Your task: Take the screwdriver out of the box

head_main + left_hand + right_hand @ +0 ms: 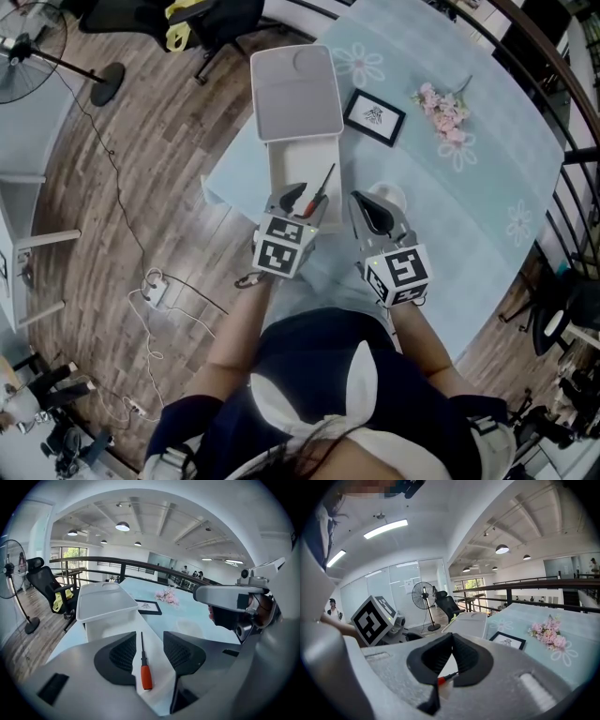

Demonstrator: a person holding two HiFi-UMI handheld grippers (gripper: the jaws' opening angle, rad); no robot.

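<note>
Left gripper view: screwdriver [145,663] points tip-away within the parted left gripper [149,639]; right gripper [452,635] closed.

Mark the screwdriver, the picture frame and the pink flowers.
screwdriver [144,663], left gripper view, where the shaft meets the orange handle.
picture frame [374,116], head view, centre of its white print.
pink flowers [442,108], head view, middle of the blooms.

screwdriver [320,190] in box [279,169], frame [374,117] to right

head view: overhead, steeply down | gripper views: low, near, facing across table [450,187] | shared: white box [302,171]
</note>
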